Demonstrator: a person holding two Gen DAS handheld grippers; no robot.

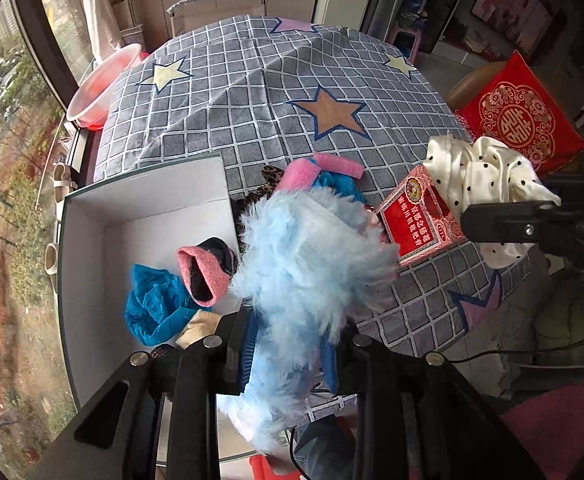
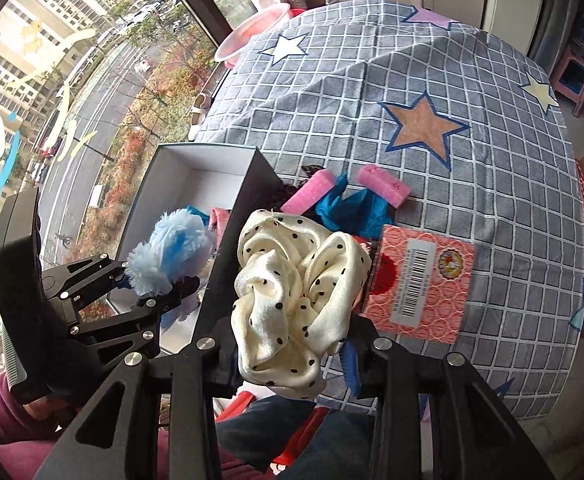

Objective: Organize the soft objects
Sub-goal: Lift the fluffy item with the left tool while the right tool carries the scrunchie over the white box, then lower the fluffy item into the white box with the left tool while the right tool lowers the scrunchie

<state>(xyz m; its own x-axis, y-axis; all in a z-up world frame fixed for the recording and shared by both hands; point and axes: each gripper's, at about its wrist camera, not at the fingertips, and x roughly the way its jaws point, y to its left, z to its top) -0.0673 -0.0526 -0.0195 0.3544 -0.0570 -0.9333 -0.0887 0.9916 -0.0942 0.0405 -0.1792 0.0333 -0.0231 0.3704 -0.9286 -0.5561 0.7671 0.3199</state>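
At the table's window side, a white open box (image 1: 139,216) is taking in the soft things: a blue cloth (image 1: 151,304) and a pink-cuffed sock (image 1: 205,276) are already lying inside it. The left gripper (image 1: 287,344) is clamping a fluffy light-blue piece (image 1: 312,256) just right of the box's near wall, seemingly carrying it toward the opening; the next move would call for swinging it left over the rim and letting go (the fur is spilling wide of the fingers, so it may snag the wall). Right of the box, on the checked, star-printed cloth (image 1: 251,92), a small heap is waiting: pink foam pieces (image 2: 384,184), another blue cloth (image 2: 352,208) and a leopard-print scrap (image 1: 269,176), pressed against the box's right wall. Further right, the right gripper (image 2: 292,356) is gripping a cream polka-dot scrunchie (image 2: 296,292), hovering above a red printed carton (image 2: 420,284) that is sitting right of the heap. That carton looks rigid, so it is probably not for the box, and it is crowding the remaining pile.
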